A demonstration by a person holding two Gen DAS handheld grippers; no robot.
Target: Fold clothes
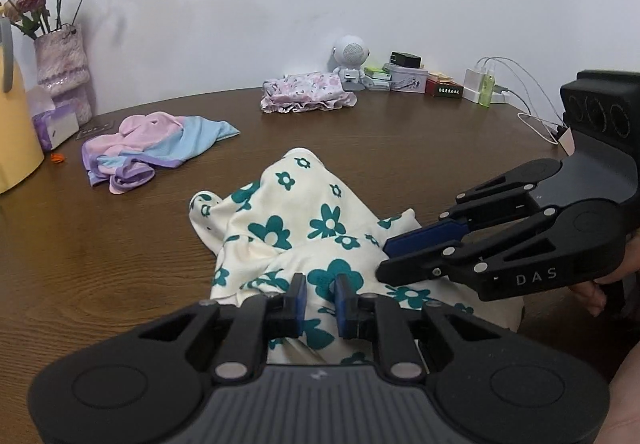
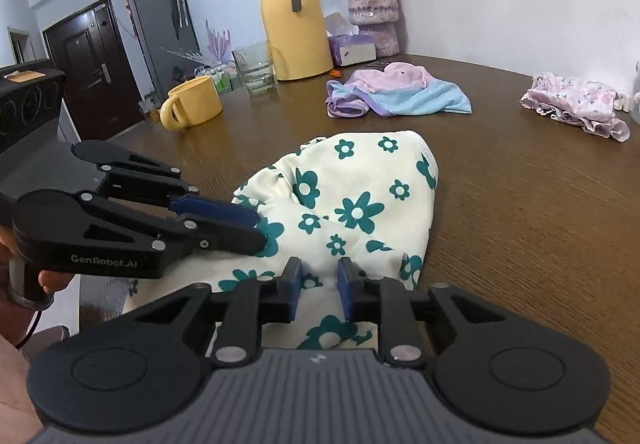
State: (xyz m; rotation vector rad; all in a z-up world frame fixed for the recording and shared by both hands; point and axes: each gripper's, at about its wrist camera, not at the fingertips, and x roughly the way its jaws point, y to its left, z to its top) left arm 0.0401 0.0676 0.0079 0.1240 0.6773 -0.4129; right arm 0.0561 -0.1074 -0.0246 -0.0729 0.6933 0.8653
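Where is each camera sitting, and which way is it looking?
Left wrist view: sits on the left gripper, looking along its fingers across the flowered garment toward the wall; the right gripper and some of the hand holding it show at the right.
Right wrist view: sits on the right gripper, looking over the same garment toward the yellow jug and vase; the left gripper and its hand show at the left.
Both share the flowered garment, the pink-and-blue garment and the brown table.

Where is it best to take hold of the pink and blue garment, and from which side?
Probably the blue flap of the pink and blue garment: it lies flat and spread, apart from the bunched pink part. Bring the tongs low over the bare table from the right.
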